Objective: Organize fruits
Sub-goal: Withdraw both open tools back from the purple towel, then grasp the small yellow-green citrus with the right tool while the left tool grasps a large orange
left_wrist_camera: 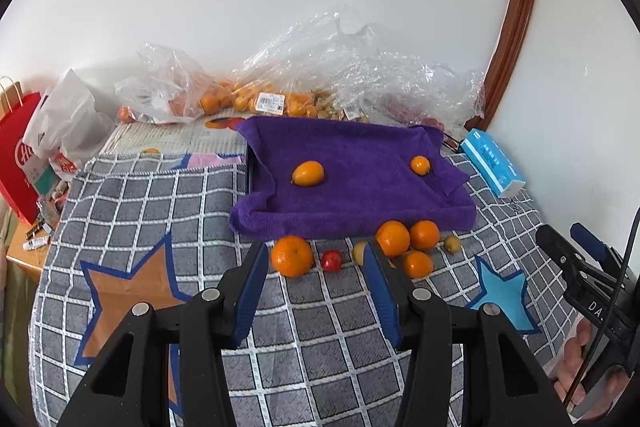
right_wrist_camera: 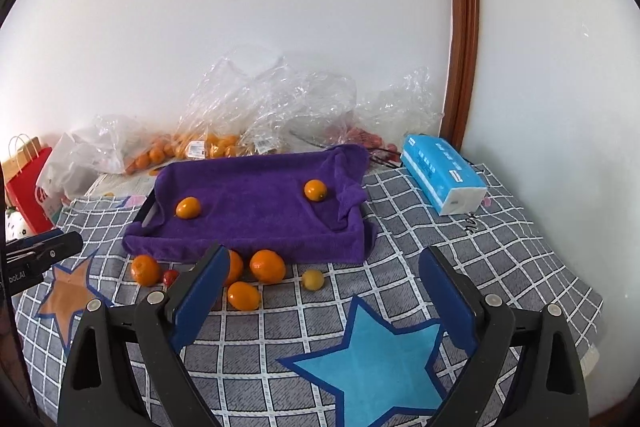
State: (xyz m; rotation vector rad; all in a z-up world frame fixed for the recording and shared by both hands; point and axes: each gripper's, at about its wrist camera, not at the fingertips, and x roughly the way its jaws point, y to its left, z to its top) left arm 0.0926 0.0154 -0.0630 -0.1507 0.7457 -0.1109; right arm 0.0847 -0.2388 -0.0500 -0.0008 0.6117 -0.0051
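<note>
A tray lined with a purple towel (left_wrist_camera: pixel 360 215) (right_wrist_camera: pixel 248 243) lies on the checked cloth. Two oranges rest inside it, one on the left (left_wrist_camera: pixel 308 173) (right_wrist_camera: pixel 188 207) and one on the right (left_wrist_camera: pixel 420 165) (right_wrist_camera: pixel 315 190). In front of the tray sit several loose oranges (left_wrist_camera: pixel 292 255) (right_wrist_camera: pixel 267 265), a small red fruit (left_wrist_camera: pixel 331 260) (right_wrist_camera: pixel 169 277) and a small yellow fruit (left_wrist_camera: pixel 452 243) (right_wrist_camera: pixel 313 279). My left gripper (left_wrist_camera: pixel 316 255) stands open and empty, just short of the loose fruit. My right gripper (right_wrist_camera: pixel 324 259) is wide open with nothing between its fingers.
Clear plastic bags of oranges (left_wrist_camera: pixel 256 99) (right_wrist_camera: pixel 208 145) lie against the back wall. A blue tissue pack (left_wrist_camera: pixel 492 163) (right_wrist_camera: pixel 442 179) sits right of the tray. A red paper bag (left_wrist_camera: pixel 16 163) stands at the far left. A brown wooden frame (right_wrist_camera: pixel 464 27) runs up the wall.
</note>
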